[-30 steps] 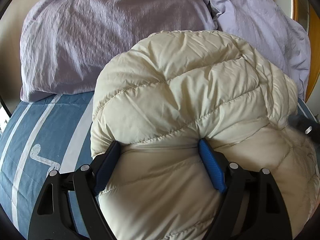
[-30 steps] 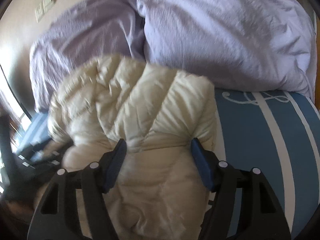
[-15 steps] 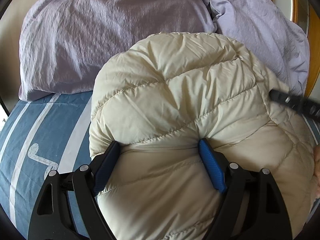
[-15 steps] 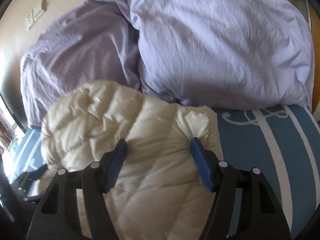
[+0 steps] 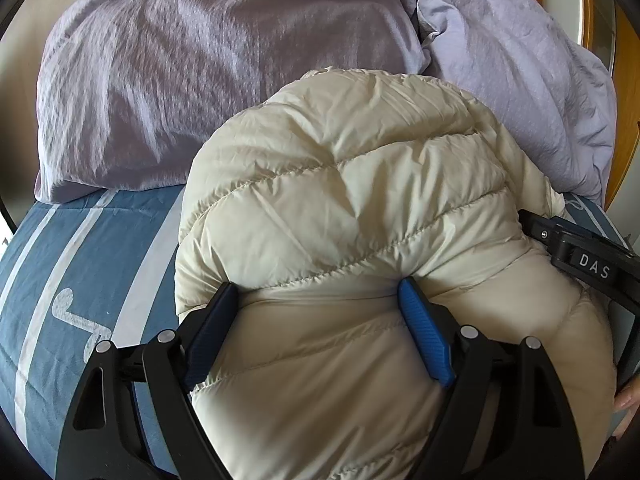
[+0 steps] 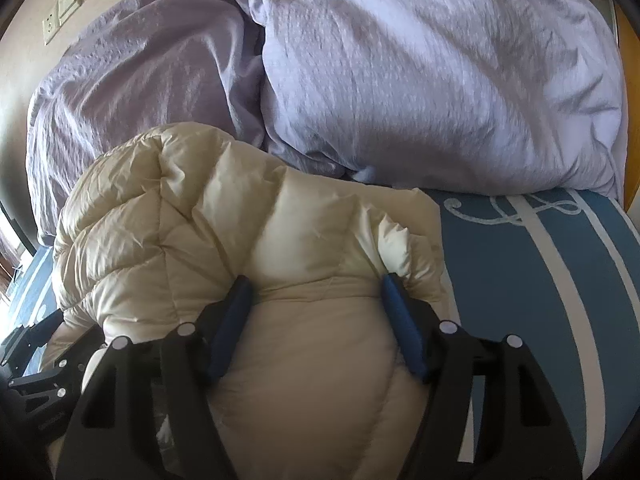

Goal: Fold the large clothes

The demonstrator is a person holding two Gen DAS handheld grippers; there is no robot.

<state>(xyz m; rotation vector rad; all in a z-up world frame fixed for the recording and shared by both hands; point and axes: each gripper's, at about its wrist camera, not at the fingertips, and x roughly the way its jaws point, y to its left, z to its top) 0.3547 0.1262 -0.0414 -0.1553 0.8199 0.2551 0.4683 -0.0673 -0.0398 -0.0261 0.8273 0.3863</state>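
On the bed [image 5: 80, 248], with its blue-and-white striped cover, a cream quilted down jacket [image 5: 352, 208] lies bunched in a thick mound against two lilac pillows [image 5: 208, 60] at the head end, and it fills so much of both views that little of its shape can be read: sleeves, collar and hem are all buried in the folds, and its near part runs out of the bottom of each picture. The left gripper [image 5: 320, 300] has its blue-padded fingers [image 5: 426, 340] spread wide with a fat roll of jacket bulging between them; the pads press into the fabric at either side, but whether they truly pinch it or merely straddle it cannot be told. The right gripper [image 6: 316, 296] sits the same way on the jacket's other edge, jaws wide, padding puffed up past the right pad, and here too a firm hold cannot be confirmed. From the left view only the black side of the right gripper, lettered "DAS", shows at the right margin, half sunk behind the jacket, and a sliver of a hand [image 5: 628, 400] is cut off at the frame edge. Compared with half a second ago, the right gripper has pushed further in along the jacket, so the mound now rises nearer the pillows and hides more of the left one; the left gripper's view has hardly changed.
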